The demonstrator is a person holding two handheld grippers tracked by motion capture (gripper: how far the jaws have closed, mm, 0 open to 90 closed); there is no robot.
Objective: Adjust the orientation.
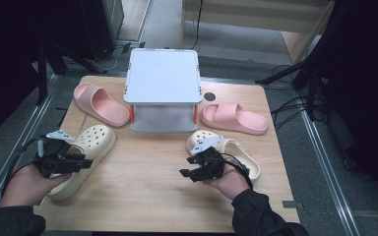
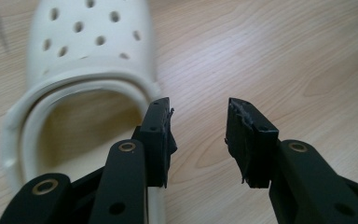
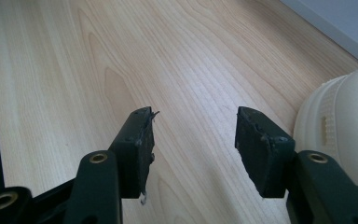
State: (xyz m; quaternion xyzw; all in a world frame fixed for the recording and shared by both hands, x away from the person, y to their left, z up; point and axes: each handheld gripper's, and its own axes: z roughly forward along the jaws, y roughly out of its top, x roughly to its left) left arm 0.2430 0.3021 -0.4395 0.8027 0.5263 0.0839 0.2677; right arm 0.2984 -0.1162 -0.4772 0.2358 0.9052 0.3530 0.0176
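A: How do the tools stand?

B: The left gripper [image 1: 81,162] has its jaws parted with only bare wood between them; it holds nothing. It hangs over the inner edge of a cream clog [image 1: 84,158] at the left front of the table [image 1: 147,196].

A: And the other?

B: The right gripper [image 1: 188,167] is also spread wide and grips nothing. Just beside it, to its right, lies the second cream clog [image 1: 238,154].

A: What's farther out?

B: A white box [image 1: 163,76] stands at the middle back. One pink slipper [image 1: 100,103] lies to its left, another pink slipper [image 1: 234,118] to its right.
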